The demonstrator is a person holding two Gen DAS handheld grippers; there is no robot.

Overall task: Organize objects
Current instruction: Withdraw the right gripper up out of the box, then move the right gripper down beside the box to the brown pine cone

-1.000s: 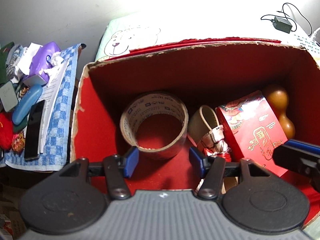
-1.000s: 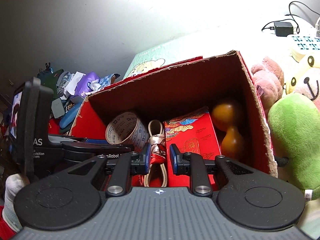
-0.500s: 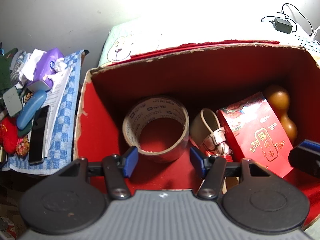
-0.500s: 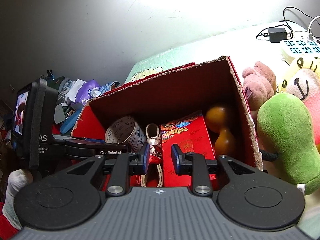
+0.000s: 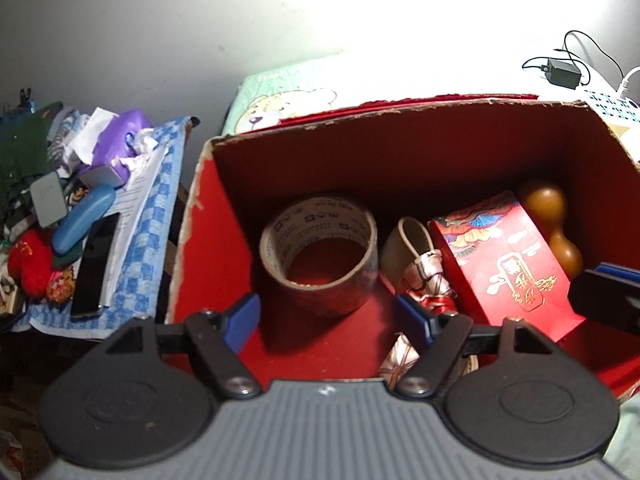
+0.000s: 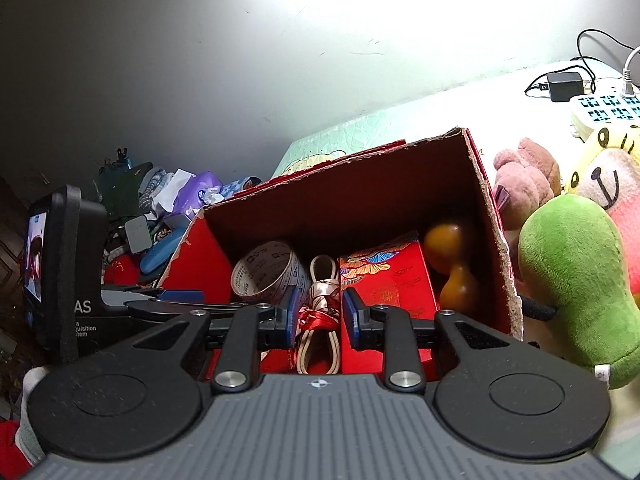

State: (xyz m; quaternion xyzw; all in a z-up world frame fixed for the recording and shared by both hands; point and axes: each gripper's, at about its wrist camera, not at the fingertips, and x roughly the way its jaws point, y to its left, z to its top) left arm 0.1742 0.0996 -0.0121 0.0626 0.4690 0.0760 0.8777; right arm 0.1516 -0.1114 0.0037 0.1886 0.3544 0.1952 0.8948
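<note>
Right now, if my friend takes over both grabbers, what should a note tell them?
Left hand-held gripper: jaws just opened wider, holding nothing, over the tape roll.
Right hand-held gripper: slightly open, empty, above the strap bundle.
Red box already holds the tape, bundle, red packet and gourd.
Left: plush toys beside the box, if they belong.

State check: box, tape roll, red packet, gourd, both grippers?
cardboard box: open, upright
tape roll: in box, hole facing up
red packet: in box, leaning
gourd: in box, behind the red packet
left gripper: open, has just been opening, nothing between its fingers
right gripper: slightly open, empty
</note>
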